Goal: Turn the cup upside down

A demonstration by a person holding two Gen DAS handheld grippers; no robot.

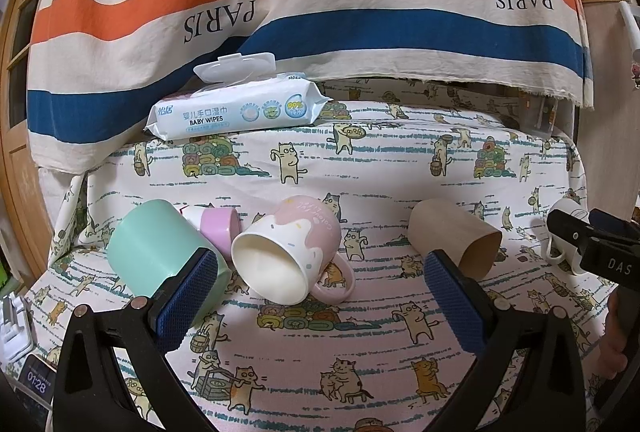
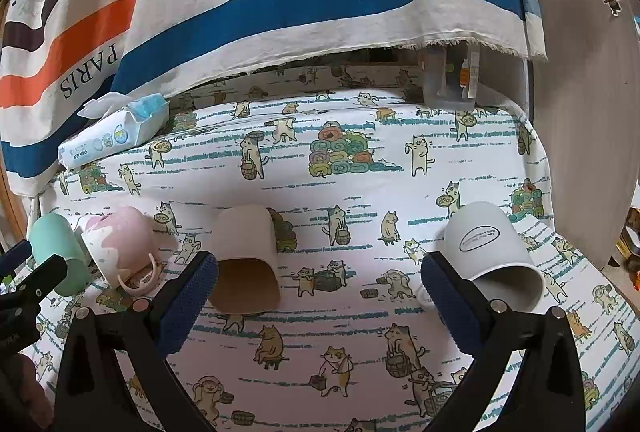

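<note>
Pink-and-white ceramic mug (image 1: 286,250): lying on its side on the cat-print cloth (image 1: 360,344), just ahead, between the left hand-held gripper (image 1: 320,296) fingers.
Left hand-held gripper: jaws apart, empty.
Right hand-held gripper (image 2: 320,296): jaws apart, flanked by beige cup (image 2: 246,260) and white cup (image 2: 494,248).

Black left claw (image 1: 318,296) with blue textured pads (image 1: 188,296), silver screws.

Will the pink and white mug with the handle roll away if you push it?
Probably not far. The pink and white mug with a handle lies on its side, and its handle rests on the cat-print cloth, likely stopping a roll. It looks ceramic, so probably heavy, hard and breakable.
</note>
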